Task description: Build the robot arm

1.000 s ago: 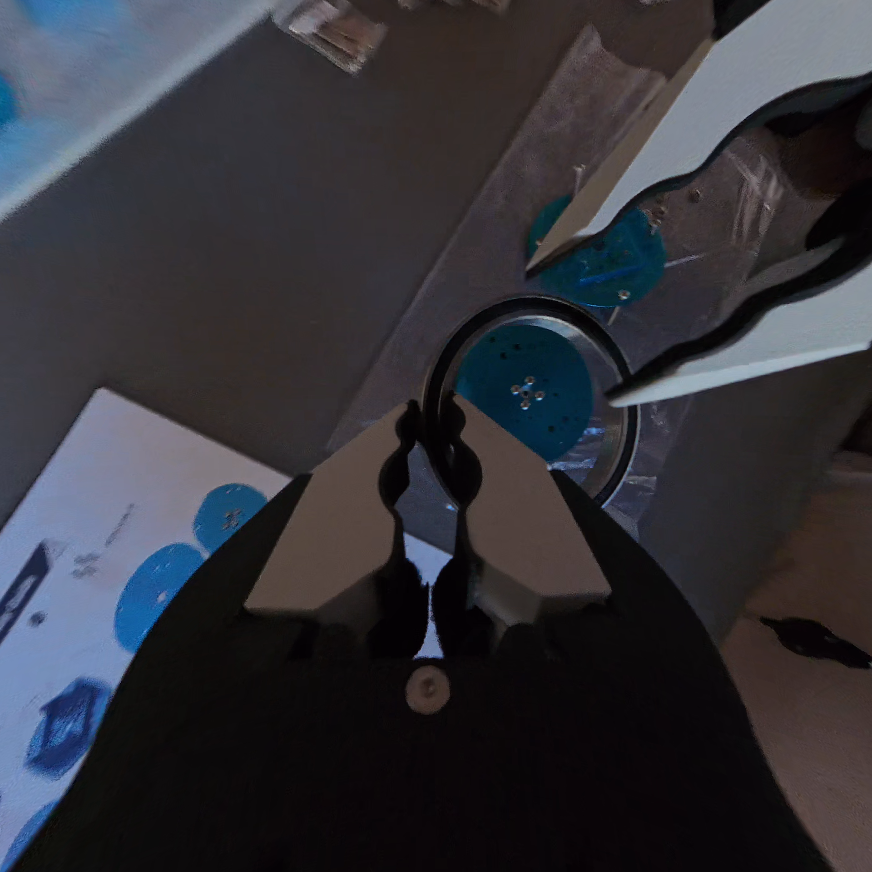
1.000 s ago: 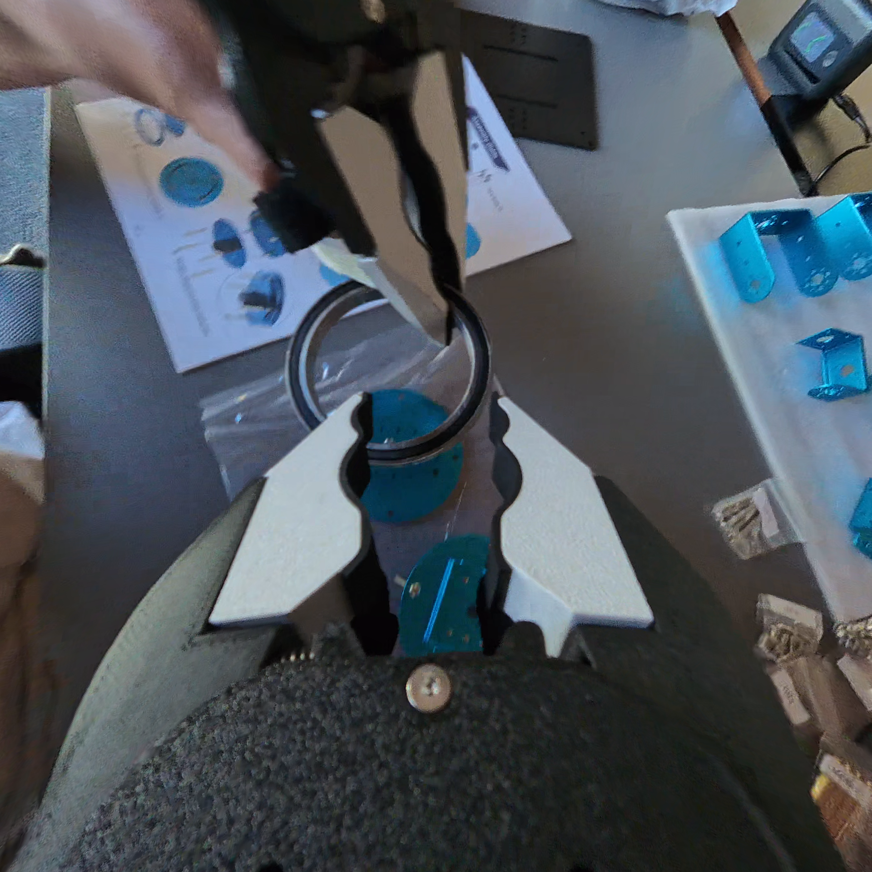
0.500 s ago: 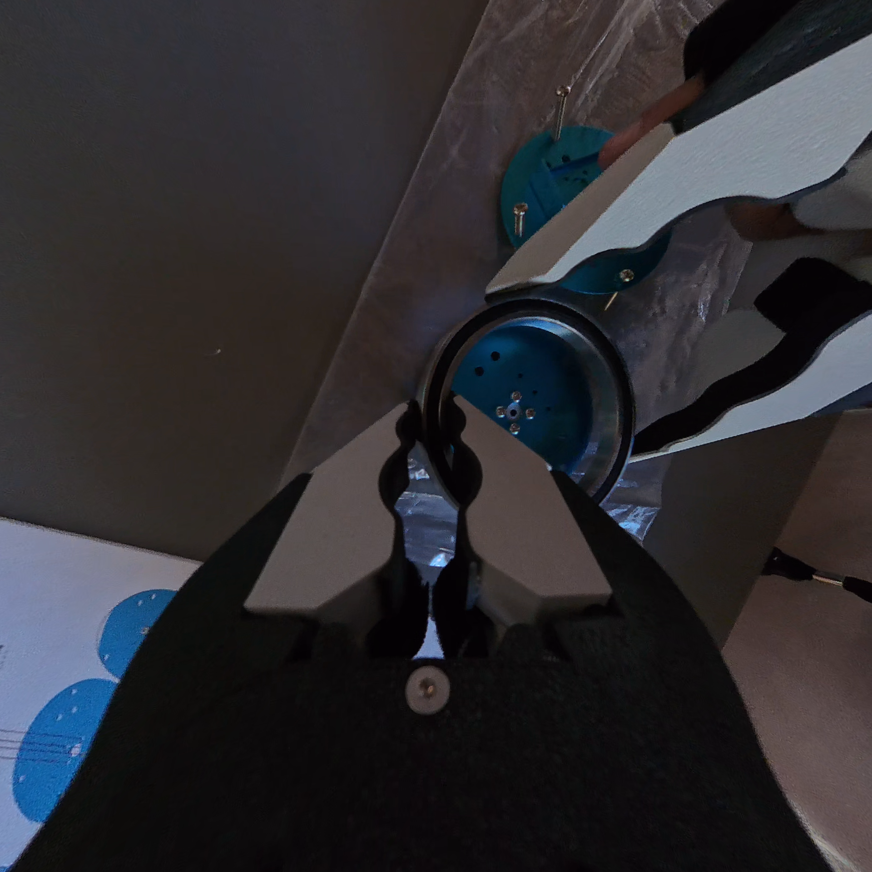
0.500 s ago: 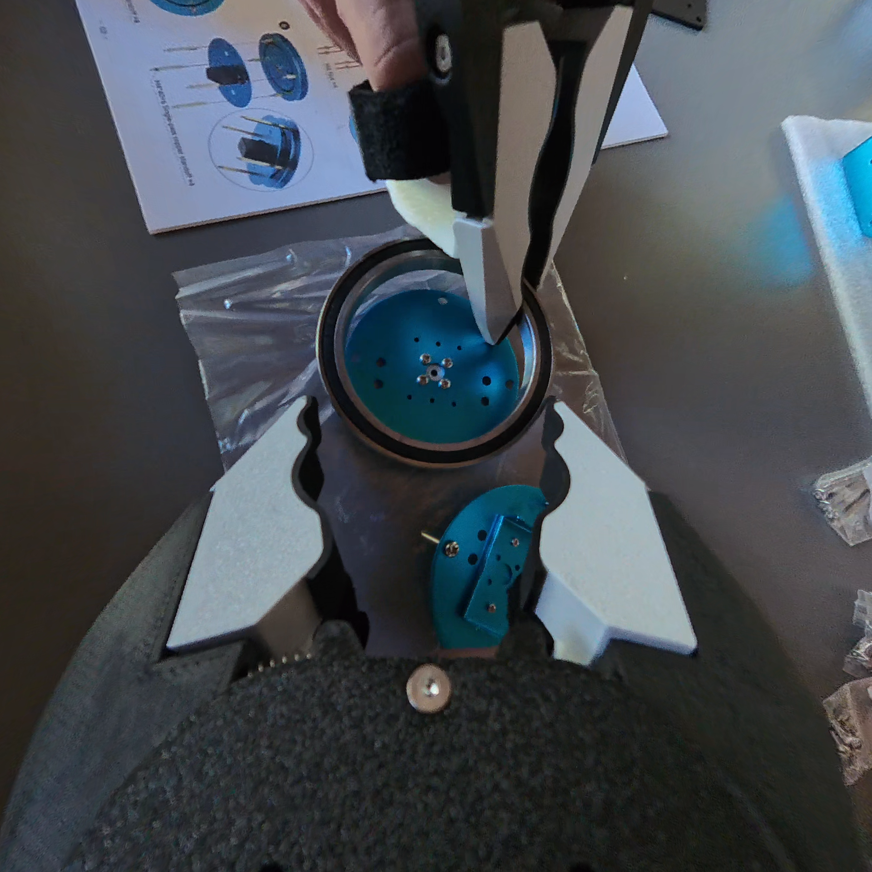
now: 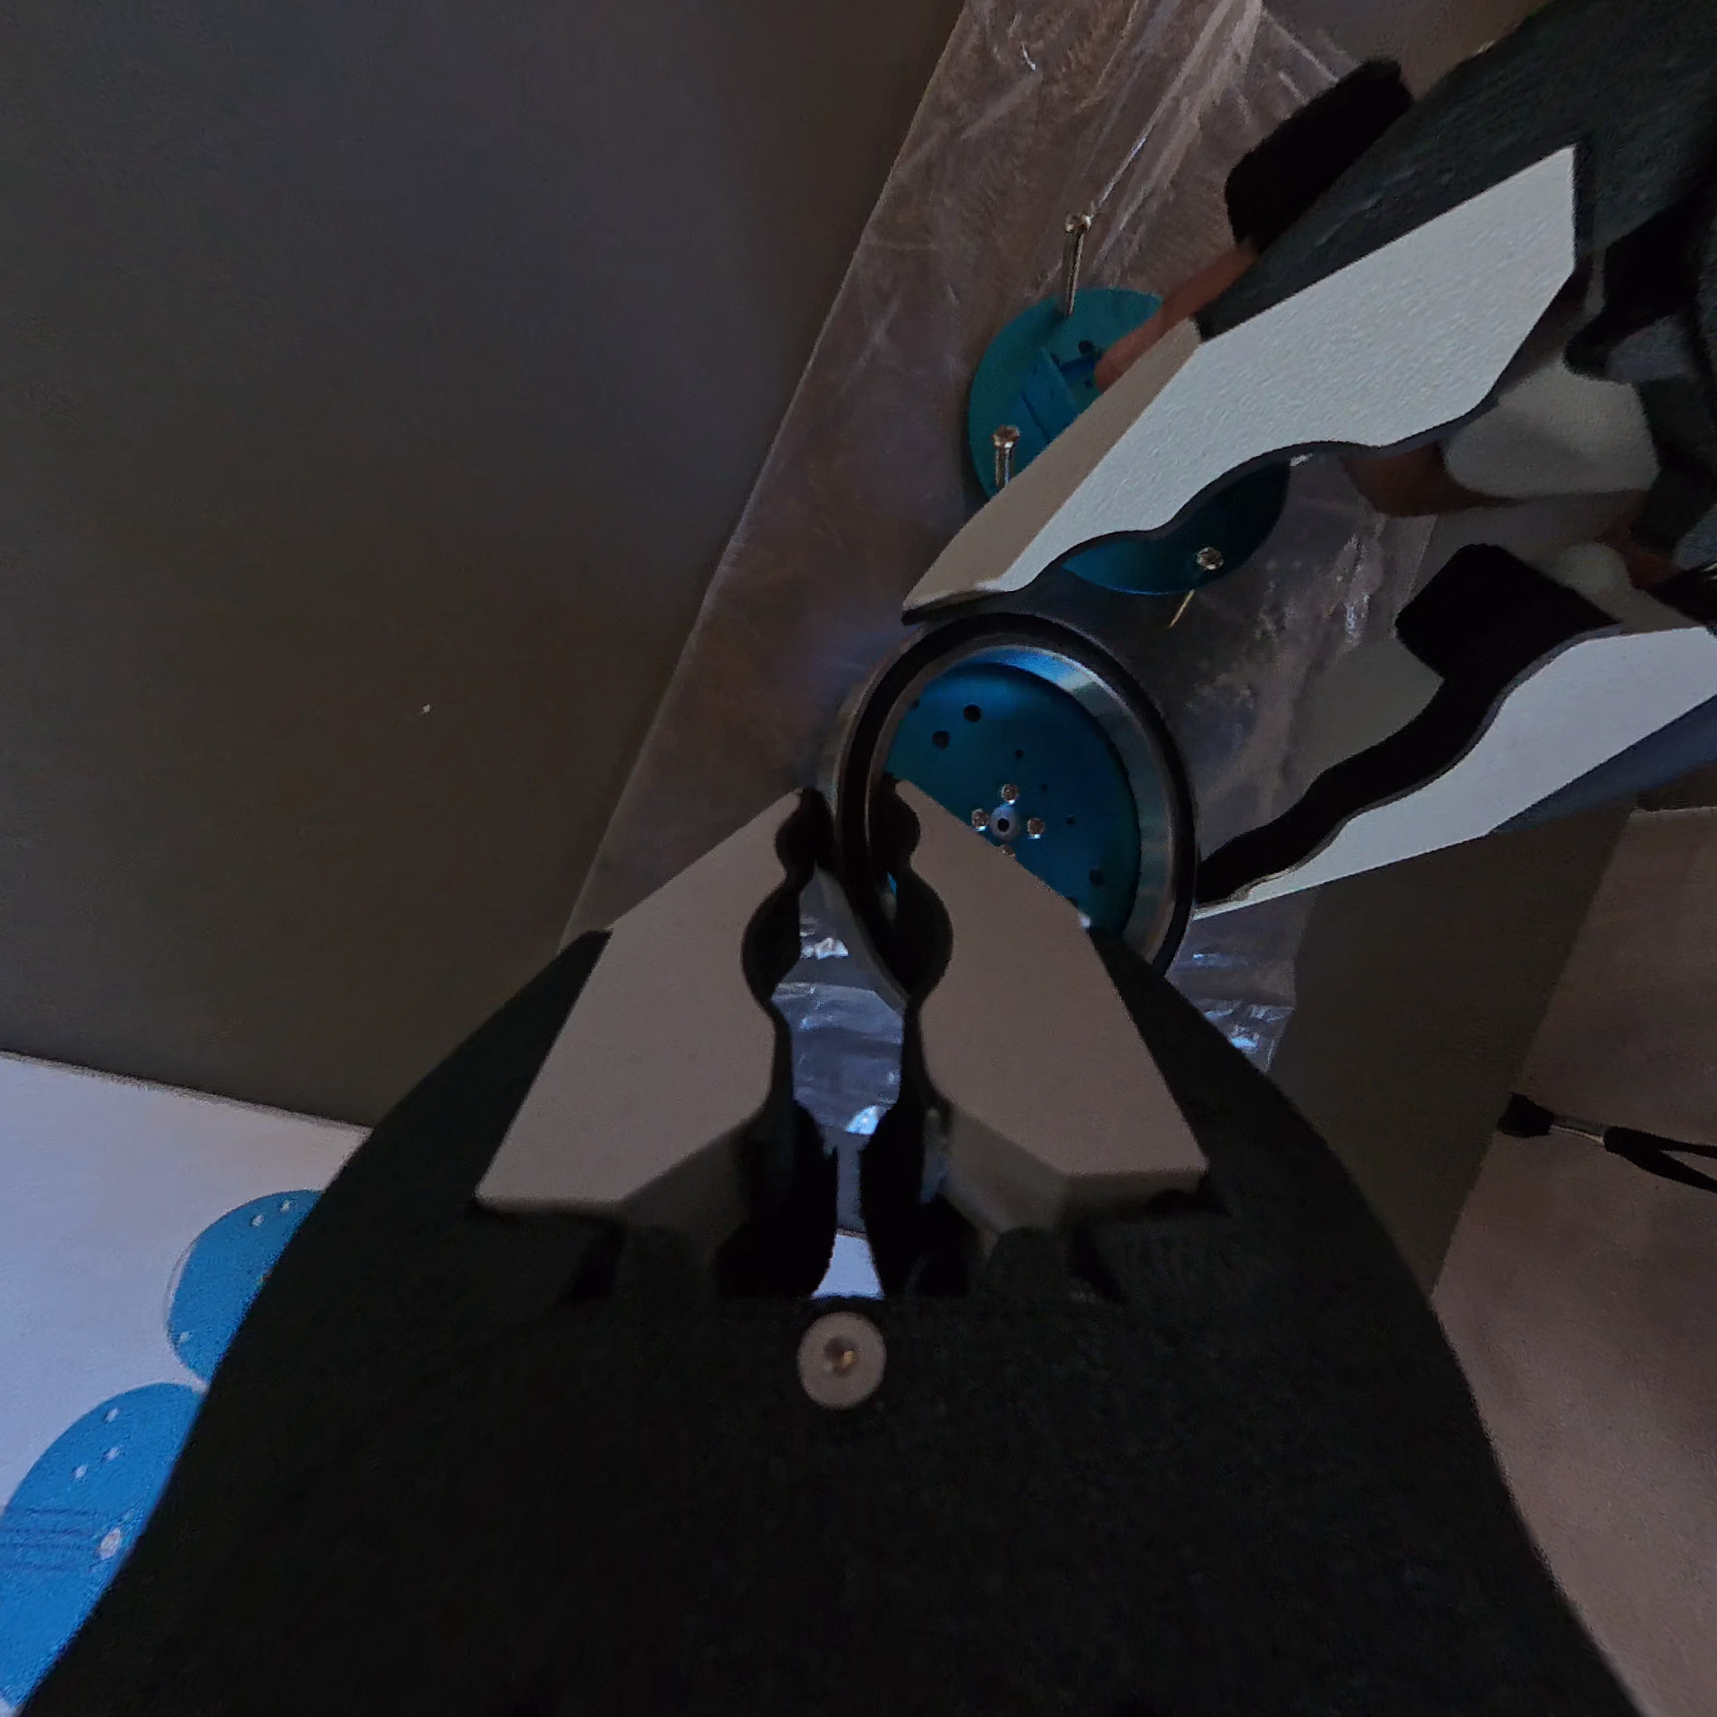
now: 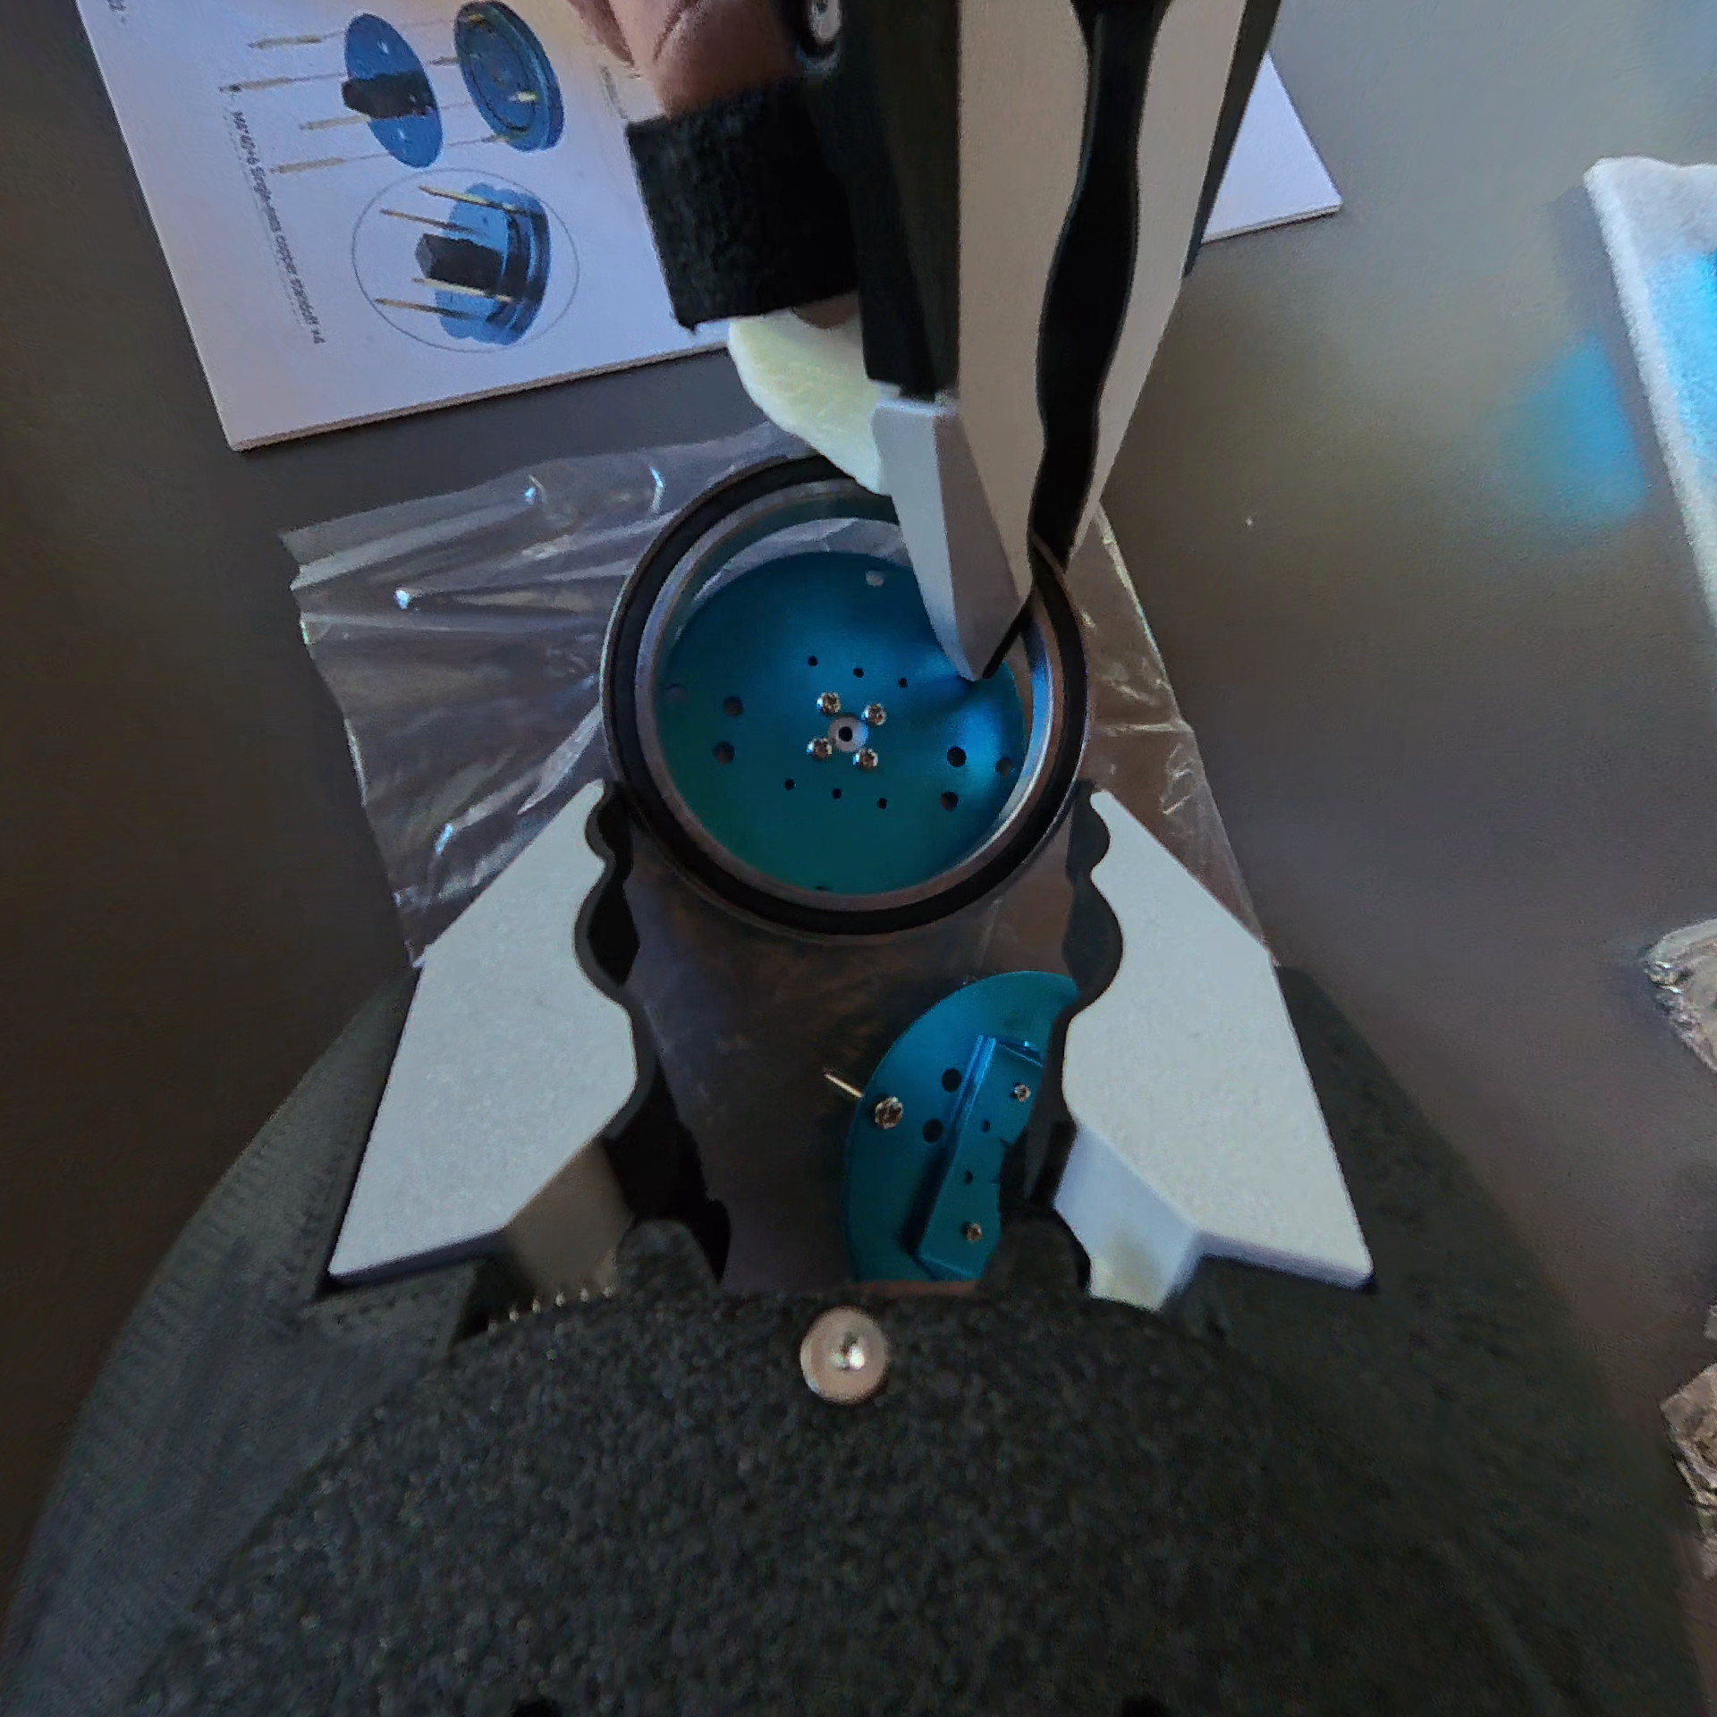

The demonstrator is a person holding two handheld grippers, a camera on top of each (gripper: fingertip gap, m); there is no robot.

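A metal ring with a black rubber edge (image 6: 632, 743) lies on a clear plastic bag (image 6: 465, 650) around a blue perforated disc (image 6: 818, 818). My left gripper (image 5: 850, 794) is shut on the ring's rim (image 5: 1152, 790); in the right wrist view it comes down from the top (image 6: 1008, 632). My right gripper (image 6: 845, 804) is open and empty, its fingertips either side of the ring's near edge; it also shows in the left wrist view (image 5: 1059, 757). A second blue disc with a bracket and screws (image 6: 938, 1115) lies between the right fingers.
A printed instruction sheet (image 6: 279, 279) lies behind the bag on the grey table. A white foam tray (image 6: 1663, 325) and small bags of hardware (image 6: 1682, 985) are at the right. A hand with a black strap (image 6: 743, 204) holds the left gripper. Tip to tip, the grippers are about 4 cm apart.
The left gripper has lowered the tilted ring down around the blue perforated disc. The right gripper has opened wider and moved forward to the ring's near edge.
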